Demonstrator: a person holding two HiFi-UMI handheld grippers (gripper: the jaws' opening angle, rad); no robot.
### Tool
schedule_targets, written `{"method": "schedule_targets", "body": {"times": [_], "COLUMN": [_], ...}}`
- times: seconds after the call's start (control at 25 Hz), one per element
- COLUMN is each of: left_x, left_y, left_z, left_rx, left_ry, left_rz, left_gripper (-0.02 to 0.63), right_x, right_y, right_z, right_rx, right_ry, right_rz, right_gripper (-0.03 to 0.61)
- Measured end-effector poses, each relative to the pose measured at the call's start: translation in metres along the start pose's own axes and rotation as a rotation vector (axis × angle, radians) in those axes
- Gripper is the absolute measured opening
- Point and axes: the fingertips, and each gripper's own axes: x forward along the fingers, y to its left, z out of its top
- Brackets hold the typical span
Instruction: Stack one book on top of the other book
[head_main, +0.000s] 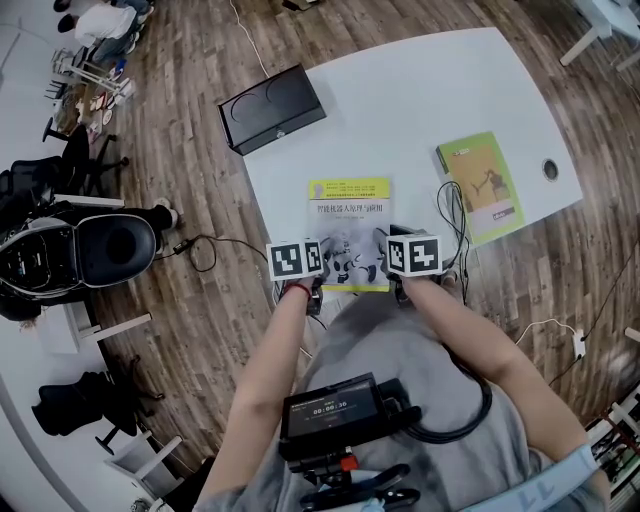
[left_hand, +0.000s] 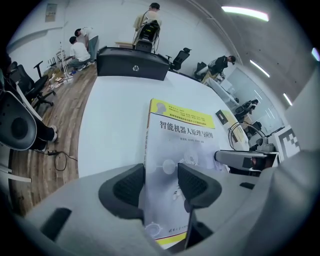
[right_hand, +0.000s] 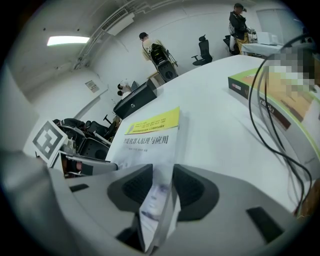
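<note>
A white book with a yellow top band (head_main: 348, 222) lies flat in the middle of the white table (head_main: 420, 90). Both grippers hold its near edge. My left gripper (head_main: 320, 268) is at the near left corner. In the left gripper view, my left gripper (left_hand: 161, 187) has one pad against the spine side and the other on the cover of the book (left_hand: 182, 130). My right gripper (head_main: 393, 263) is shut on the near right corner. The right gripper view shows the right gripper (right_hand: 161, 189) with the book's (right_hand: 150, 135) edge pinched between its pads. A green book (head_main: 480, 185) lies apart to the right.
A black box (head_main: 272, 107) sits at the table's far left corner. Thin black cables (head_main: 455, 215) trail over the table between the two books, close to the green book (right_hand: 270, 100). Office chairs and seated people are on the wooden floor at the left.
</note>
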Motion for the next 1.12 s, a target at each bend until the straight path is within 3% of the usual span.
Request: {"method": "schedule_targets", "body": {"times": [0.8, 1.12], "left_x": [-0.007, -0.008], "left_y": [-0.036, -0.043], "left_z": [-0.056, -0.057], "left_rx": [-0.148, -0.177], "left_ry": [-0.019, -0.015], "left_rz": [0.008, -0.016], "left_gripper": [0.210, 0.198], "right_x": [-0.019, -0.023], "right_y": [-0.021, -0.023], "right_z": [-0.014, -0.009], "right_rx": [-0.106, -0.127], "right_ry": [0.118, 0.132], "right_rz": [0.058, 0.061], "right_gripper": [0.138, 0.138]}}
